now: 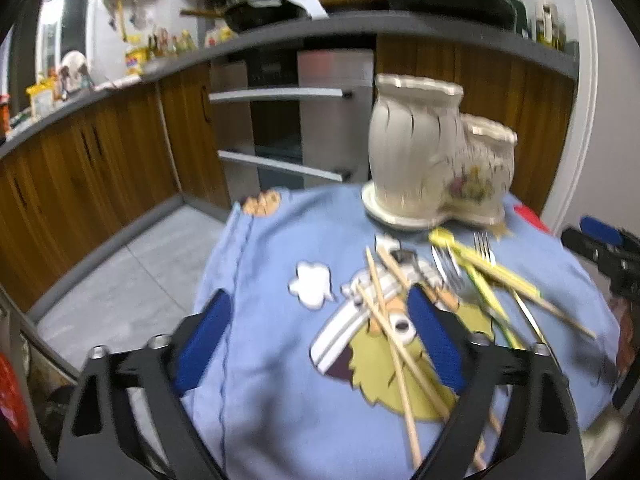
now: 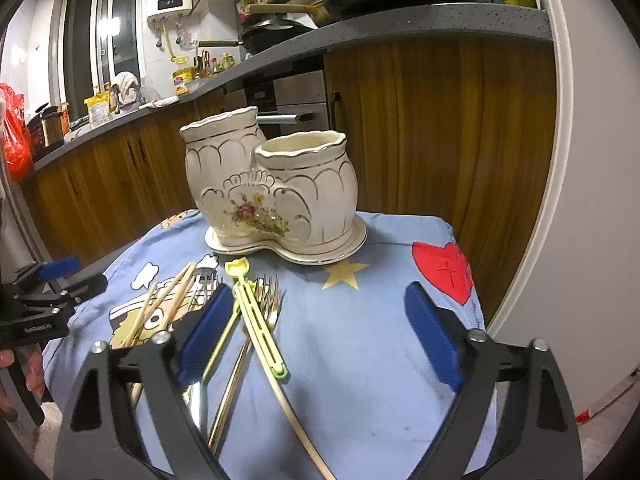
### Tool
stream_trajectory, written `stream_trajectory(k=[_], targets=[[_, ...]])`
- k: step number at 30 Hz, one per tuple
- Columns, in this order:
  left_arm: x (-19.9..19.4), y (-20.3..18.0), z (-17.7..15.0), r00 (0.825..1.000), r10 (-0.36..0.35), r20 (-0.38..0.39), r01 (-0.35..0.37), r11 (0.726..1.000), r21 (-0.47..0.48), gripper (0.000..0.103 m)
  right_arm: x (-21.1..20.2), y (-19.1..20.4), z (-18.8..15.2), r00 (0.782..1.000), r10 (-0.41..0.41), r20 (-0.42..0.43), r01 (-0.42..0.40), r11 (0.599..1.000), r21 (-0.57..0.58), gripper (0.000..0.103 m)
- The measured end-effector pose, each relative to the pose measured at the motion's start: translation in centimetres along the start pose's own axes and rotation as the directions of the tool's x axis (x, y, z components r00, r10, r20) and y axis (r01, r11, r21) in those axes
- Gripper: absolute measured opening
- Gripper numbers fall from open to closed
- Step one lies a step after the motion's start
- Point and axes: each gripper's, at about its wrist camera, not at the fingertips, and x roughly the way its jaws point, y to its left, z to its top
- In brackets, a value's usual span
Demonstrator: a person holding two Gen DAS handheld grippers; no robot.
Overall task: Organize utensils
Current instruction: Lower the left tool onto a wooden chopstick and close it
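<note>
Both grippers are hovering spread wide, pinching nothing: the left gripper (image 1: 320,320) over wooden chopsticks (image 1: 394,332), the right gripper (image 2: 320,312) at lower centre beside forks (image 2: 269,292). The two-pot ceramic holder (image 2: 280,192) is standing at centre frame on the blue cloth (image 2: 360,360).

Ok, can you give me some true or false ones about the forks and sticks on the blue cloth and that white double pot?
1. The cream ceramic two-cup utensil holder already has forks standing in it. False: its nearer cup looks empty, and nothing sticks out of either one.
2. The wooden chopsticks lie crossed on the blue cartoon-print cloth. True.
3. The right gripper is squeezing a metal fork. False: its blue pads stand wide apart with nothing pinched; the forks lie on the cloth.
4. The yellow-green plastic stick lies across the forks. True.
5. The left gripper holds nothing. True.
</note>
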Motion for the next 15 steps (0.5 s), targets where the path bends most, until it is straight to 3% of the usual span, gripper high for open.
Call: stream_trajectory(k=[3,5,7,15], targets=[[0.2,-0.2,-0.4,0.998,-0.03,-0.063,0.031,1.0,0.0,0.062,0.0,-0.1,0.1,1.0,0.017,-0.009,-0.017,1.0,-0.001,0.071],[0.2,-0.7,-0.6,0.993,-0.071,-0.099,0.071,0.997,-0.005,0.06,-0.1,0.1,0.0,1.0,0.027,-0.014,-0.027,1.0,-0.008,0.066],[0.4,-1.6,-0.7,0.987,-0.096,-0.126,0.096,0.995,-0.001,0.051,-0.1,0.3,0.0,0.999,0.036,-0.018,-0.036,0.999,-0.021,0.063],[-0.6,-5.1,-1.8,0.966,-0.134,-0.22,0.146,0.988,0.04,0.018,-0.5,-0.5,0.1,1.0,0.018,-0.006,-0.018,0.999,-0.029,0.061]])
